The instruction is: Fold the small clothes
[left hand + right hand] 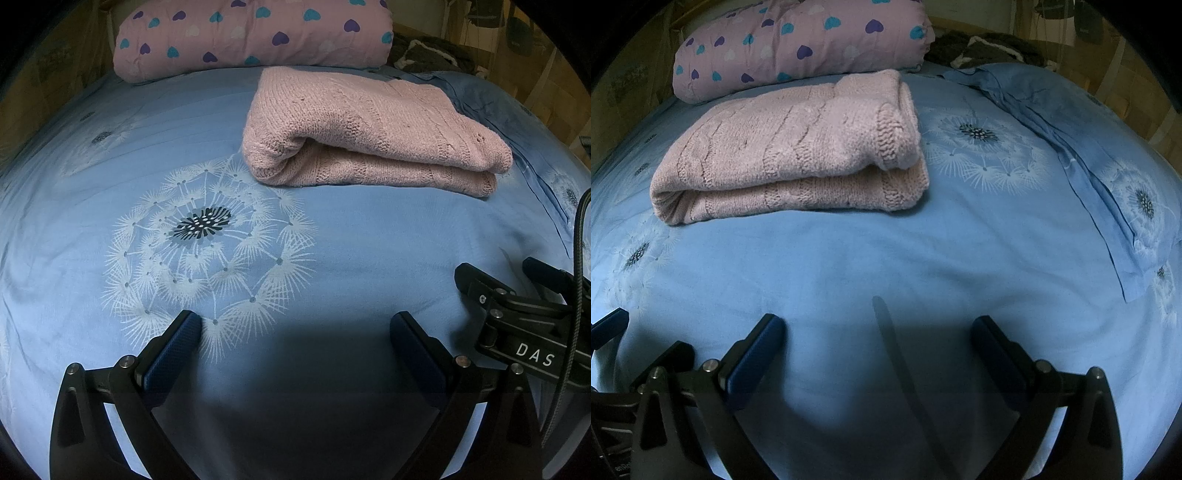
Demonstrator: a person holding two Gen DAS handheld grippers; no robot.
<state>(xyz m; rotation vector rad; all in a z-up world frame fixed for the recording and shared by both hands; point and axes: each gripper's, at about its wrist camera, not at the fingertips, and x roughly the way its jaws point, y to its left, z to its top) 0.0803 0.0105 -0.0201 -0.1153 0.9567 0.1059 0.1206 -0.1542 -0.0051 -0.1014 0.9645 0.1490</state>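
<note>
A pink knitted sweater (369, 136) lies folded in a thick bundle on the blue bed sheet (351, 236); the right wrist view shows the same sweater (783, 155) at upper left. My left gripper (295, 325) hovers open over bare sheet, well short of the sweater, nothing between its blue pads. My right gripper (877, 328) is open too, over bare sheet (960, 240) in front of the sweater. The right gripper's black body (524, 314) shows at the right edge of the left wrist view.
A pink quilt with heart print (255, 33) lies rolled at the back of the bed. A blue pillowcase (1071, 140) lies crumpled at the right. Dark clothing (990, 48) sits behind it. Dandelion prints (207, 254) mark the sheet.
</note>
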